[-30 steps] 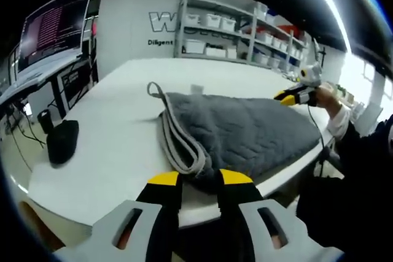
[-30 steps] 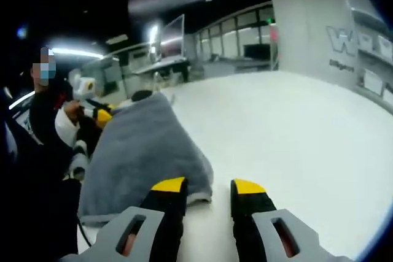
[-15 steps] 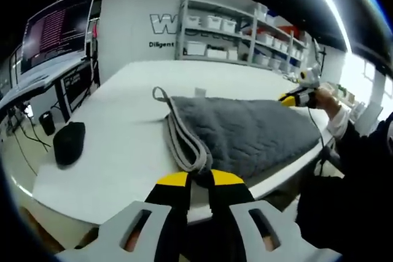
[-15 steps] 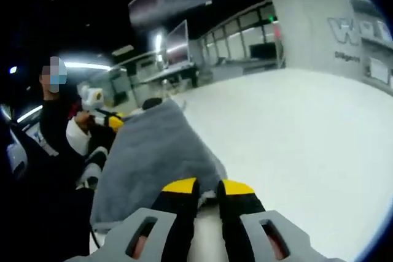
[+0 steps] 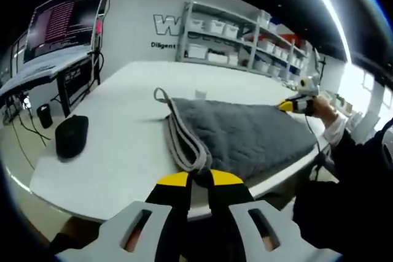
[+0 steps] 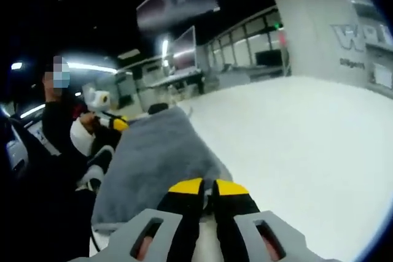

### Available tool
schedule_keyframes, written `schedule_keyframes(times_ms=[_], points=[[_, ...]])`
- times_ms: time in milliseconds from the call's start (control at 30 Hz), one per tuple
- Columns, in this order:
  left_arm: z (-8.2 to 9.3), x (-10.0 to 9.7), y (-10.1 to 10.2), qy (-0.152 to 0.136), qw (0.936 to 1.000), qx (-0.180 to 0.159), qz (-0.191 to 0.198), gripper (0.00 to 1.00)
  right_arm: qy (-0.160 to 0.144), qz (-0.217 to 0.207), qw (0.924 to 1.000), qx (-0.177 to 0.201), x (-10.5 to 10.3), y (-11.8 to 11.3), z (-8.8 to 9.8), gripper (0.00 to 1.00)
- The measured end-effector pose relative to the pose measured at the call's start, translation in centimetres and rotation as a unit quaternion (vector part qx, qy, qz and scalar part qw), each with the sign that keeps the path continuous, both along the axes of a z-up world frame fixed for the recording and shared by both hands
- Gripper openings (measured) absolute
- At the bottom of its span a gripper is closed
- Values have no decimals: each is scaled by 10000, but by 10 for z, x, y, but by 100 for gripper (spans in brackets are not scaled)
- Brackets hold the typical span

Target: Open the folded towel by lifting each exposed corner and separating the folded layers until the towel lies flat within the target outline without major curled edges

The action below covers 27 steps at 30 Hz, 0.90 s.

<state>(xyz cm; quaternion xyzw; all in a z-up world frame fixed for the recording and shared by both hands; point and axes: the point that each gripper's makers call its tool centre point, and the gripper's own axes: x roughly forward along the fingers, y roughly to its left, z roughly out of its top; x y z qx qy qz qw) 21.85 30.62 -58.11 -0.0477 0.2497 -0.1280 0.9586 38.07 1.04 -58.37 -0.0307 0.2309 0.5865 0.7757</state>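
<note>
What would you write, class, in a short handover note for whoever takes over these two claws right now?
Left claw: shut on a near corner of the grey towel.
Right claw: shut on the towel's other near corner.
Towel: still folded, layered edge visible, on the white table by its near edge.
Done: both corners gripped.
Left: lift the corners, separate the layers, spread it flat and smooth any curls.

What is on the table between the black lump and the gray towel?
Nothing. In the left gripper view, the stretch of white table between the black lump and the gray towel is bare.
</note>
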Motion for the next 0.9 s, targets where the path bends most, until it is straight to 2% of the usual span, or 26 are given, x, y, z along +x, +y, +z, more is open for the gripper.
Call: schedule_keyframes(times_ms=[167, 300, 600, 700, 900], points=[[-2, 1, 2, 34, 9999, 126, -35, 14, 85, -128, 9999, 34, 5, -4, 0, 10], [-4, 1, 5, 40, 9997, 220, -22, 22, 185, -146, 9997, -75, 8, -4, -7, 15], [-7, 0, 1, 73, 9999, 99, -102, 29, 33, -167, 9995, -273, 11, -3, -11, 20], [-5, 1, 4, 58, 9999, 120, -80, 32, -121, -115, 9992, -355, 9, -1, -11, 20], [-4, 6, -6, 6, 9998, -111, -153, 39, -451, -57, 9971, -609, 2, 2, -12, 21]])
